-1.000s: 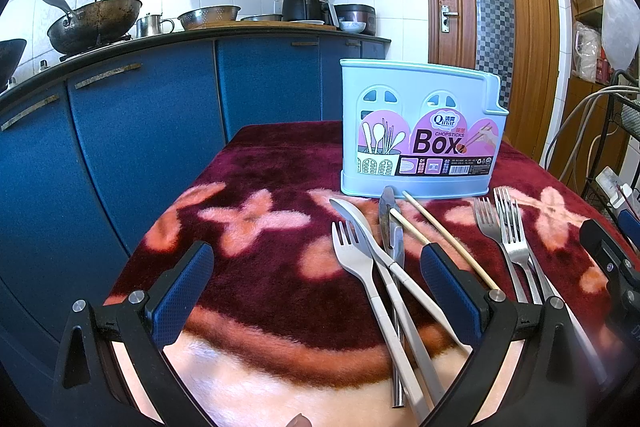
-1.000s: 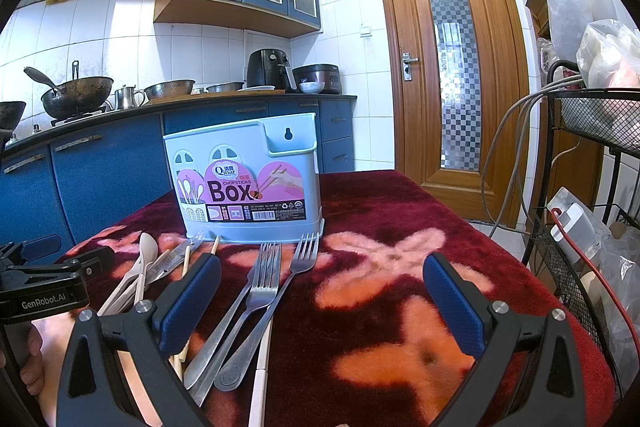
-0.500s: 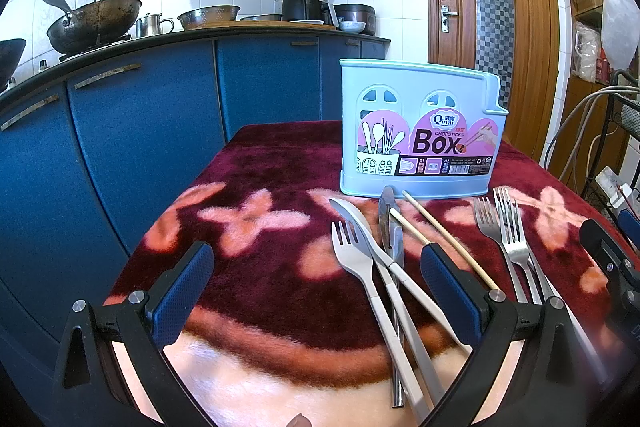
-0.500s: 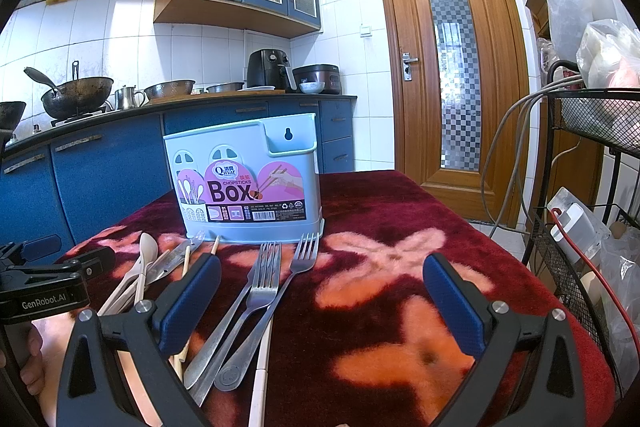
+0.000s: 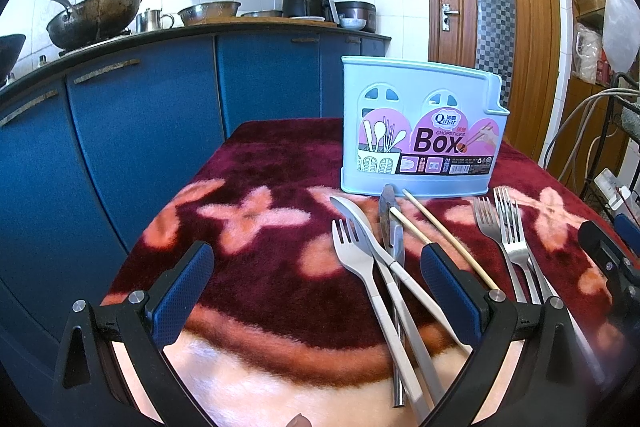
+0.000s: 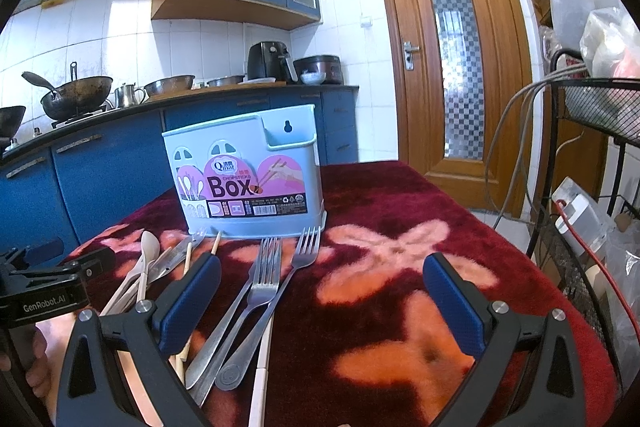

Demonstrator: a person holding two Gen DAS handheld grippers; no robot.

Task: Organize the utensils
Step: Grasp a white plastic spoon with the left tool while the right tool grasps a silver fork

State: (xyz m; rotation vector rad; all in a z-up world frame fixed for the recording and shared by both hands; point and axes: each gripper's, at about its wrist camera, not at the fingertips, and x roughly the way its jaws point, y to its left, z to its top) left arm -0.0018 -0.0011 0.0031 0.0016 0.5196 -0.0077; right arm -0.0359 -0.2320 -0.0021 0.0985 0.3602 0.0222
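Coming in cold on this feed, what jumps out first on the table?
The pale blue utensil box with its pink "Box" label stands upright at the far middle of the dark red flowered blanket. Just in front of it, loose cutlery lies in a heap: steel forks to the right, white-handled fork and knife and chopsticks to the left. Both grippers, left gripper and right gripper, hover open and empty.

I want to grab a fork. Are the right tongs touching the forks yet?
Apart. The right wrist view shows the right tongs open, raised over the forks, holding nothing.
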